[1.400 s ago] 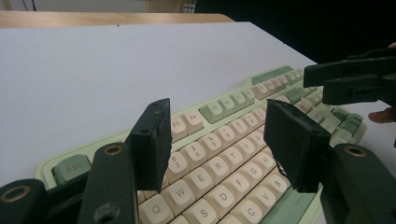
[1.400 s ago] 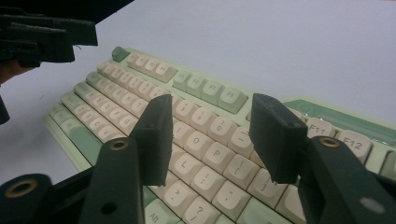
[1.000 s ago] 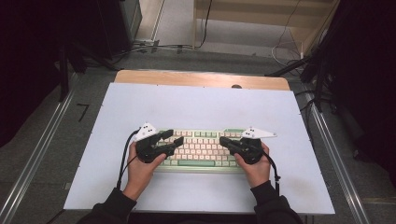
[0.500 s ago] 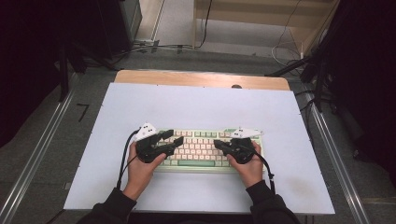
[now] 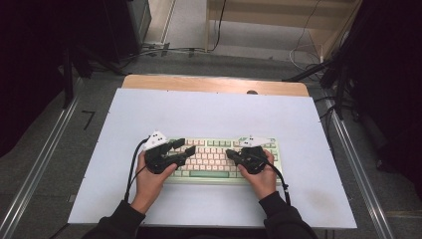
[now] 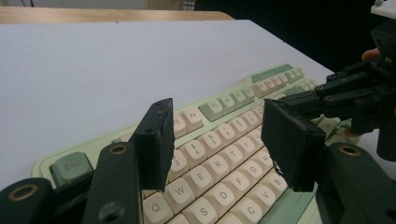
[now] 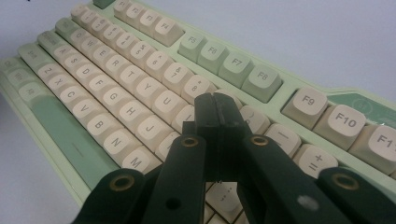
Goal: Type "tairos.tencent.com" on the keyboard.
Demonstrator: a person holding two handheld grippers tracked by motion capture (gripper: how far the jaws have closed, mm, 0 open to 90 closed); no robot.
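Your left gripper [image 5: 185,146]: jaws spread, nothing between, over keyboard [image 5: 219,155] left end; your right gripper [image 5: 231,154]: jaws pressed together above right-side keys.

Keyboard [image 5: 219,157] on white table [image 5: 214,112]; left tongs [image 5: 185,147] parted over left keys; right tongs [image 5: 231,154] closed over right keys

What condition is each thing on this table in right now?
Keyboard: lying flat on the white table, keys facing up.
Left hand-held gripper: open, poised over the keyboard's left end, nothing between its jaws.
Right hand-held gripper: shut, tips over the right-hand keys; contact unclear.
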